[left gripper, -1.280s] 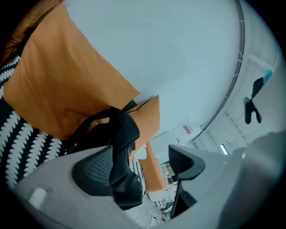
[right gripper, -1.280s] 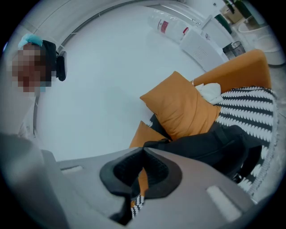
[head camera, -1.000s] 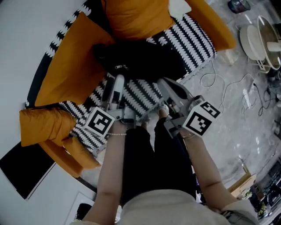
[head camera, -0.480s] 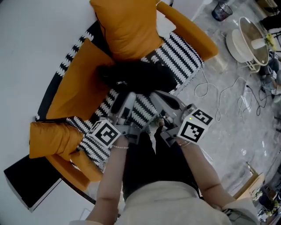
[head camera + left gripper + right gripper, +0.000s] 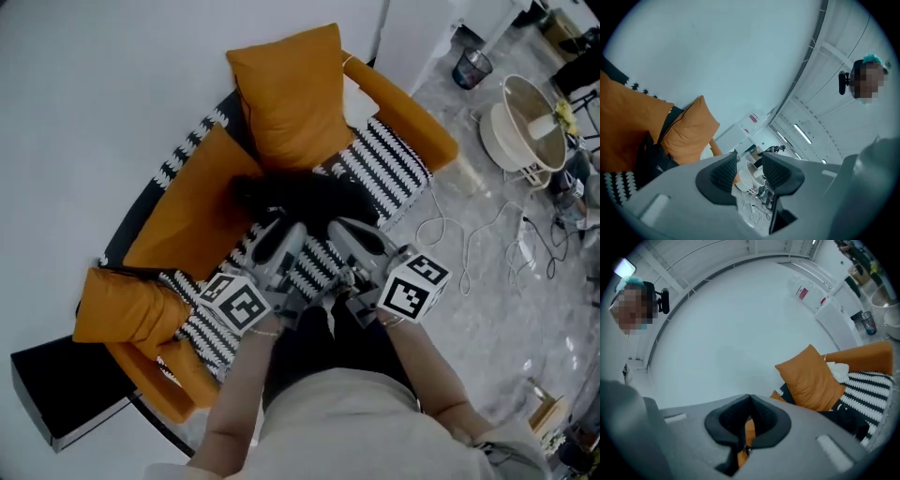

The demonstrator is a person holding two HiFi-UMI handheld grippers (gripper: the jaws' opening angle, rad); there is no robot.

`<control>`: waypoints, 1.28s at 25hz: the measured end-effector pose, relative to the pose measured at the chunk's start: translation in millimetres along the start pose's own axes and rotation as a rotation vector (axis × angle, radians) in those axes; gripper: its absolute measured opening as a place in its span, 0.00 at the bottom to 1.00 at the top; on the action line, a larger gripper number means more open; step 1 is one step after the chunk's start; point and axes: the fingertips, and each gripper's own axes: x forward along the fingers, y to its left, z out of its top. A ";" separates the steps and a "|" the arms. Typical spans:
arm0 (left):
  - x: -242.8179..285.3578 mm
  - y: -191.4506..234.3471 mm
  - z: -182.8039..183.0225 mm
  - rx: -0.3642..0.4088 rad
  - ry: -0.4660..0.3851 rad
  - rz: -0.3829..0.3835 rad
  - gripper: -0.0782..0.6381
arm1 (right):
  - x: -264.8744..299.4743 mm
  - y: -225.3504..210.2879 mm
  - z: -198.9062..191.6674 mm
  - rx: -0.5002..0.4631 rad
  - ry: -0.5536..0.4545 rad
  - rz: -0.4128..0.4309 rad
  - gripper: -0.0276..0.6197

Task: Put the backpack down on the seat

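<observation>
The black backpack (image 5: 302, 196) lies on the black-and-white striped seat (image 5: 394, 159) of an orange sofa, below an upright orange cushion (image 5: 289, 94). Both grippers hover just in front of it, near the seat's front edge, and neither touches it. My left gripper (image 5: 279, 236) has its jaws partly apart and closing, with nothing between them (image 5: 749, 171). My right gripper (image 5: 345, 232) is shut on nothing (image 5: 750, 401). The backpack shows at the left edge of the left gripper view (image 5: 651, 159) and low on the right in the right gripper view (image 5: 848, 420).
More orange cushions lie along the sofa's back (image 5: 192, 211) and its left end (image 5: 127, 305). On the grey floor to the right are a white cable (image 5: 450, 225), a cream round appliance (image 5: 525, 122) and a dark cup (image 5: 472, 67). A black panel (image 5: 56, 394) lies bottom left.
Both grippers have drawn back from the backpack toward the person, and the view has pulled away from the sofa. The left gripper's jaws now stand narrower.
</observation>
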 end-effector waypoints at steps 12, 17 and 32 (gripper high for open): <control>7.5 -63.6 26.1 0.115 -0.009 -0.197 0.16 | -10.3 36.7 29.3 -0.055 -0.026 0.053 0.05; 8.2 -68.5 27.3 0.125 0.005 -0.192 0.13 | -12.9 41.0 36.5 -0.085 -0.055 0.055 0.05; 28.0 -58.9 3.3 0.176 0.076 -0.044 0.12 | -7.1 25.5 29.8 -0.206 0.069 0.017 0.05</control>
